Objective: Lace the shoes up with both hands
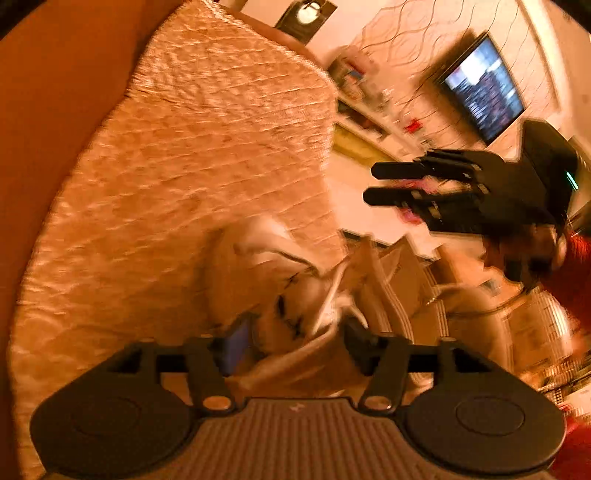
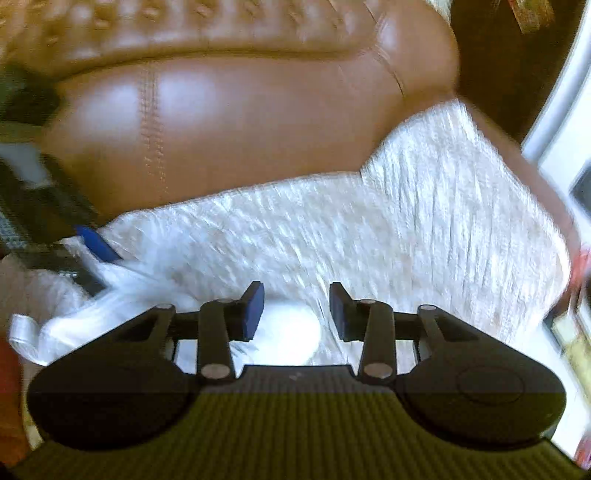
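Overhead, right gripper (image 1: 373, 184) hangs past cushion cover (image 1: 184, 166) edge, jaws parted.

This was a home, most likely a living room. A brown leather sofa (image 2: 236, 122) with stitched seams and a tufted back filled the right wrist view, and a pale textured throw (image 2: 424, 229) lay over its seat up to the front edge. In the left wrist view a flat television (image 1: 484, 88) hung lit on a wall papered with wavy lines (image 1: 406, 33). Beside it ran a low shelf (image 1: 369, 110) crowded with small household items, too blurred to name. Everything sat under warm indoor light.
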{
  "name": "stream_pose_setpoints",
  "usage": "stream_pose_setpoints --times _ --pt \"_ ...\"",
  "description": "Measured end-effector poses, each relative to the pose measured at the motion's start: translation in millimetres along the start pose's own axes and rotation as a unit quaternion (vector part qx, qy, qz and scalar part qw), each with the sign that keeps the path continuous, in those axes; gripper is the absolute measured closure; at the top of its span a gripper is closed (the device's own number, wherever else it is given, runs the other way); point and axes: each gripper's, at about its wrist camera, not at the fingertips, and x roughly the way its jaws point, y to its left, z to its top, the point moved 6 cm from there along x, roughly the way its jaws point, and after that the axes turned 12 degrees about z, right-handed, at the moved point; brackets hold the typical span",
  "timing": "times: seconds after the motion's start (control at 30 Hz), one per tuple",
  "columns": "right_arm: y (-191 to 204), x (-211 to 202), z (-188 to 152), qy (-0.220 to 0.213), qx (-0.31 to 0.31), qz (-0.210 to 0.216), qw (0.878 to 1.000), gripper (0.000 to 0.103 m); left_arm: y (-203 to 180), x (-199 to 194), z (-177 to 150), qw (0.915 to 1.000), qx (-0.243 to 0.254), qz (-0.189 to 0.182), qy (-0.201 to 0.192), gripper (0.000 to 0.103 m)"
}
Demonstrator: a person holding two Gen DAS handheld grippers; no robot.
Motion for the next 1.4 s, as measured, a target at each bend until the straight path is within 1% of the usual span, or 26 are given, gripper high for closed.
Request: stream_pose_setpoints --times 0.07,0.1,0.13,0.2,0.23,0.27,0.3,0.37,0.4,0.5,0.53,0.67,0.73,0.83,0.97,1.0,1.03,1.07,1.1,1.13,1.17,1.23,1.27,1.3,1.37,1.4 --pt "-24.5 24.2 -8.8 0.022 0.059 0.019 0.998 0.056 -0.8 -8.6 -10.3 0.9999 0.010 0.003 0.001 0.040" --pt "-37.1 36.2 -13.3 0.031 0.097 0.031 0.994 0.056 -1.4 -13.0 -15.5 0.9999 0.015 0.003 0.001 0.040" --pt "-50.5 48.3 -18.0 0.038 0.148 0.048 0.987 0.056 -6.3 -15.1 -20.3 0.9996 0.028 0.003 0.008 0.040" --pt "-75.0 69.0 -25.2 0.034 0.252 0.075 0.964 0.056 -17.1 -18.9 -29.8 0.9982 0.056 0.002 0.022 0.036" --pt "-83.4 76.3 -28.2 0.025 0.296 0.085 0.951 0.056 -24.7 -15.8 -31.8 0.9973 0.069 0.002 0.024 0.028" --pt "-91.7 83.7 -30.1 0.016 0.336 0.094 0.937 0.056 -32.5 -12.0 -33.5 0.9963 0.082 0.003 0.026 0.023" --pt "-98.0 90.4 -29.3 0.007 0.357 0.098 0.929 0.056 -40.4 -8.2 -35.1 0.9951 0.094 0.003 0.027 0.020" --pt "-104.2 102.5 -23.4 -0.001 0.361 0.101 0.927 0.056 -52.1 1.9 -37.1 0.9931 0.113 0.010 0.027 0.020" --pt "-104.0 110.8 -18.1 0.003 0.356 0.110 0.928 0.056 -55.5 8.6 -37.3 0.9924 0.119 0.018 0.025 0.021" --pt "-94.3 137.0 -5.0 0.024 0.340 0.151 0.928 0.056 -60.0 21.5 -31.0 0.9953 0.089 0.037 0.006 0.021" --pt "-89.2 143.5 -1.5 0.032 0.328 0.160 0.931 0.056 -61.4 25.0 -29.6 0.9959 0.082 0.036 0.005 0.021" --pt "-71.6 162.8 2.6 0.064 0.288 0.171 0.940 0.056 -68.9 29.4 -30.3 0.9913 0.115 0.063 -0.008 0.021" --pt "-68.1 162.7 1.1 0.064 0.265 0.174 0.946 0.056 -71.1 29.0 -25.0 0.9899 0.120 0.072 -0.021 0.020" --pt "-69.3 156.3 -3.3 0.061 0.243 0.178 0.952 0.056 -68.8 22.9 -10.4 0.9895 0.104 0.085 -0.054 0.020" --pt "-88.3 146.4 -11.9 0.048 0.284 0.181 0.940 0.056 -65.0 14.0 18.0 0.9873 0.093 0.099 -0.084 0.019" --pt "-93.4 144.6 -15.2 0.048 0.290 0.174 0.940 0.056 -63.2 12.3 25.4 0.9863 0.089 0.105 -0.091 0.018" --pt "-98.9 143.7 -19.8 0.055 0.293 0.156 0.942 0.056 -61.7 10.9 30.9 0.9851 0.088 0.115 -0.094 0.017" --pt "-104.6 142.8 -25.7 0.059 0.303 0.147 0.940 0.053 -60.2 9.4 36.1 0.9837 0.087 0.125 -0.096 0.015" --pt "-110.7 142.3 -33.8 0.058 0.325 0.156 0.931 0.046 -58.7 7.9 41.4 0.9822 0.086 0.135 -0.098 0.012" --pt "-116.9 140.6 -41.9 0.053 0.350 0.166 0.921 0.046 -58.5 6.0 41.8 0.9811 0.091 0.141 -0.096 0.011" --pt "-121.5 136.3 -48.7 0.041 0.368 0.171 0.913 0.046 -58.5 3.9 41.6 0.9799 0.097 0.147 -0.093 0.011" --pt "-121.7 125.1 -52.9 0.012 0.353 0.156 0.922 0.046 -60.4 7.1 36.1 0.9815 0.104 0.142 -0.076 0.011" --pt "-120.4 118.7 -51.3 -0.012 0.365 0.182 0.913 0.046 -62.8 10.4 31.0 0.9824 0.109 0.138 -0.064 0.011" --pt "-118.7 110.5 -46.6 -0.044 0.390 0.231 0.891 0.046 -67.2 11.6 25.8 0.9822 0.115 0.137 -0.056 0.011" --pt "-112.4 90.3 -33.8 -0.105 0.420 0.331 0.838 0.046 -72.8 17.8 17.8 0.9810 0.127 0.140 -0.043 0.010" --pt "-106.0 79.7 -26.1 -0.117 0.418 0.368 0.823 0.046 -75.3 20.0 14.9 0.9808 0.130 0.140 -0.037 0.010"
